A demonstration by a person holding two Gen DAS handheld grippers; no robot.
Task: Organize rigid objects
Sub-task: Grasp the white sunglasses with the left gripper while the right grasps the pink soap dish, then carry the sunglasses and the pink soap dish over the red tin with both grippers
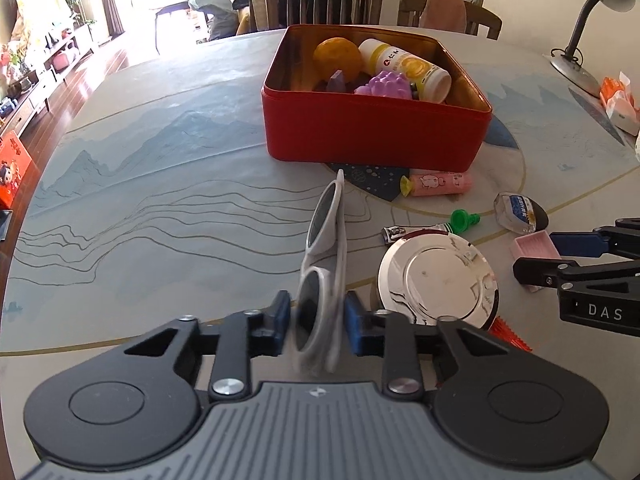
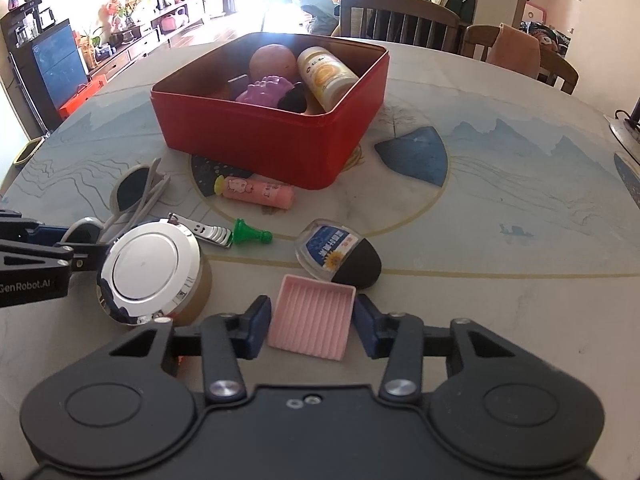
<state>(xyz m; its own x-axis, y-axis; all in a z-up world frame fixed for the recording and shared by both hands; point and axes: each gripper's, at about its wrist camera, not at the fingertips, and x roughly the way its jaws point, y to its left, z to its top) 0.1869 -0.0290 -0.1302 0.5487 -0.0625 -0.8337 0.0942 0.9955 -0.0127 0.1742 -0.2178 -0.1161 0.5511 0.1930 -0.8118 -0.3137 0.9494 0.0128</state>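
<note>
Round dining surface (image 1: 160, 200), pale, printed with blue mountains and thin wavy lines; wooden chairs (image 1: 324, 0) behind, desk lamp (image 1: 592, 20) at far right edge.

- Red tin (image 1: 376, 128): square, rounded corners, open top, gold inside. Standing mid-surface. Contents: orange (image 1: 338, 58), white-and-yellow bottle (image 1: 404, 66) lying on its side, lumpy purple toy (image 1: 384, 84).
- Sunglasses (image 1: 324, 240): white frame, dark oval lenses, arms folded. Lying in front of the tin, left of the other loose items. Near lens between the pads of the left tool (image 1: 317, 300), closed narrow on the frame.
- Pink tray (image 2: 310, 320): small, square, shallow, ribbed floor. Nearest item on the right side. Gripped at both side walls by the right tool (image 2: 312, 306), moderately narrow.
- Round container (image 1: 436, 276): mirror-bright lid, tan body, between the two tools.
- Nail clipper (image 2: 204, 232): silver, just behind the round container.
- Green pawn (image 2: 250, 236): lying flat, touching the clipper's end.
- Pink tube (image 2: 256, 194): cartoon print, yellow end, lying against the tin's front wall.
- Clear case (image 2: 336, 256): blue-and-white label, sunflower, black egg-shaped piece inside, just behind the pink tray.
</note>
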